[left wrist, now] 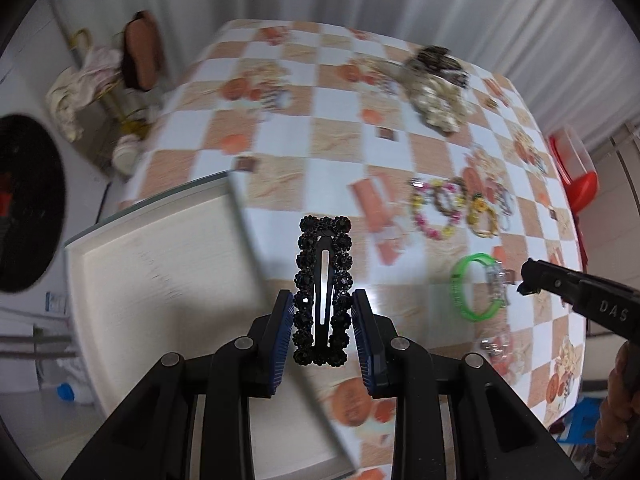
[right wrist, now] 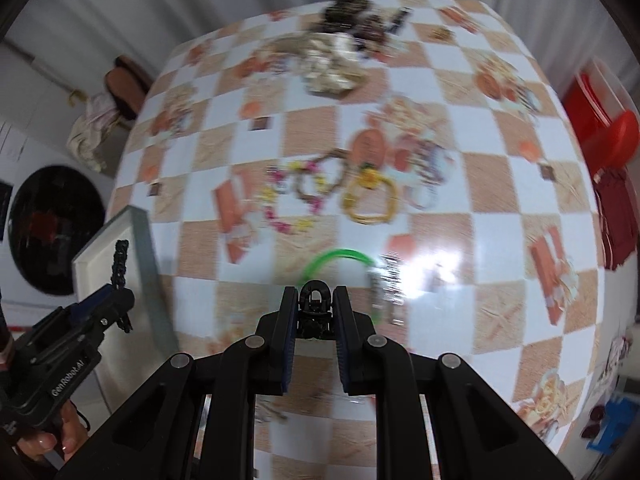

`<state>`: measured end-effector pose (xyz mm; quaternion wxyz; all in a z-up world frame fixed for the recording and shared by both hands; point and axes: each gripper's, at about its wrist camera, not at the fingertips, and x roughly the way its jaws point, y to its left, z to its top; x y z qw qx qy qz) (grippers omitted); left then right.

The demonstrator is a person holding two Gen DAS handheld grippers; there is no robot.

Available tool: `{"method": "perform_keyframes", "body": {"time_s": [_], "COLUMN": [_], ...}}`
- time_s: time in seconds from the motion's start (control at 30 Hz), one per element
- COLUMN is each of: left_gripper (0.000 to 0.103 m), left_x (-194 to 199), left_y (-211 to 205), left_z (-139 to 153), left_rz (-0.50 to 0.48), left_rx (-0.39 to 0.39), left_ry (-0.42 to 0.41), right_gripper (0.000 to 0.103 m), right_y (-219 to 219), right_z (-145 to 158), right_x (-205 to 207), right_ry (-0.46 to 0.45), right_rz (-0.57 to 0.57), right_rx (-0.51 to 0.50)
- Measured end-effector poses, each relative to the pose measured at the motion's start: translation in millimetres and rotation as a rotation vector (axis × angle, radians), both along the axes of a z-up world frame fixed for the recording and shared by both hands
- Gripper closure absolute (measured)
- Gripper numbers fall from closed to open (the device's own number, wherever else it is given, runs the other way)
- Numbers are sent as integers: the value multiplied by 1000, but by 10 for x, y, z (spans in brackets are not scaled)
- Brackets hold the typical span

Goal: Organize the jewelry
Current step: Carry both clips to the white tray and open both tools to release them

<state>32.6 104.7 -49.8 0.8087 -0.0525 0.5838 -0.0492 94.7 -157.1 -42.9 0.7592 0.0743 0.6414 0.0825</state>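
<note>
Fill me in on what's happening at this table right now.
A person is sorting jewelry with a gripper in each hand. The left gripper is shut on a black beaded hair clip, held above the edge of a white tray. The right gripper is shut on a small black clip. On the checkered tablecloth lie a green bangle and several beaded bracelets.

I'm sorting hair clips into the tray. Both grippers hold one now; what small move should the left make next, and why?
Probably carry the left gripper over the white tray and lower it. It is shut on the black clip, lifted off the table, and the tray lies just to its left with bare floor showing.
</note>
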Motion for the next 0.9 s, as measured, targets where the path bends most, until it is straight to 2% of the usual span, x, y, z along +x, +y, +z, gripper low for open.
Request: {"method": "perform_keyframes", "body": {"time_s": [0.2, 0.47, 0.67, 0.9], "left_gripper": [68, 68, 68, 68], "left_x": [-12, 40, 173, 296], "left_y": [530, 1146, 1301, 1373], "left_z": [-53, -303, -538, -750], "left_rz": [117, 254, 287, 311], "left_rx": [27, 75, 117, 146], "left_ry": [6, 17, 21, 34], "right_gripper": [84, 84, 84, 84], "right_y": [673, 1739, 2296, 2548], "right_z": [24, -98, -328, -588], "right_x": [76, 133, 247, 436], "right_ry": [-10, -10, 15, 24], "right_rz": [124, 298, 346, 350], "right_rx": [42, 108, 131, 119]}}
